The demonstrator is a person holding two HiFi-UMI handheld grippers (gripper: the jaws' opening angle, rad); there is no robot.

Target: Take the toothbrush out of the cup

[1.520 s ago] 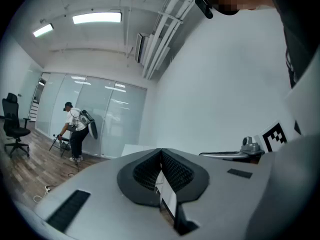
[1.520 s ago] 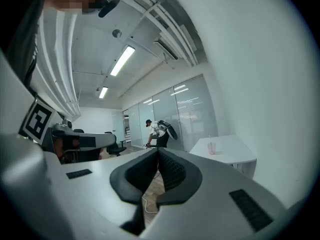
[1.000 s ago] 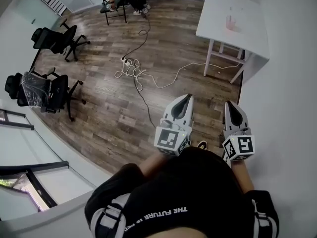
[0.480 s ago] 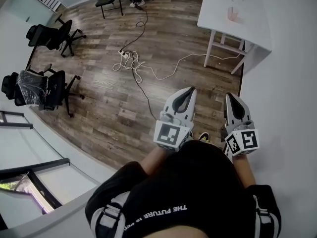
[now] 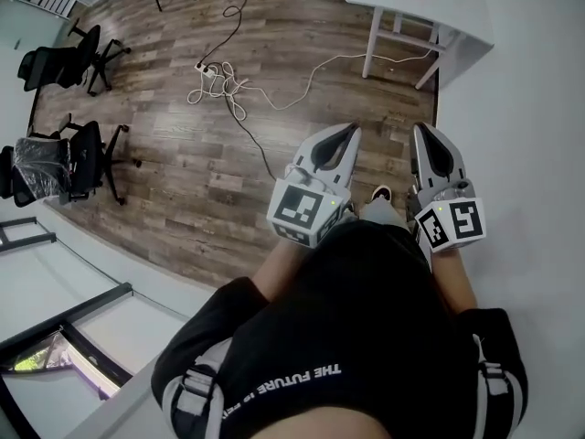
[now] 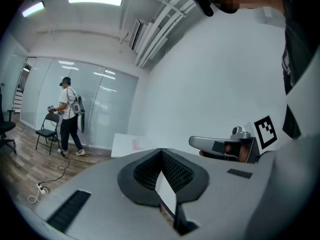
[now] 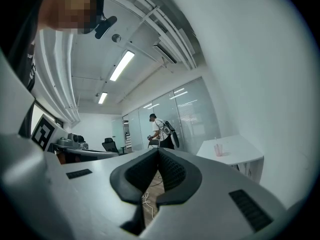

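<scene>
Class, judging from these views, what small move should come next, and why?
Probably step toward the white table: the pink cup stands there, well beyond reach across the wooden floor, and the left gripper and right gripper are both shut and empty.

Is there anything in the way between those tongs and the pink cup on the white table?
Nothing visible stands in the way. Open wood floor lies between the left tongs, the right tongs and the white table holding the pink cup; a white cable trails across it near the table's legs.
</scene>
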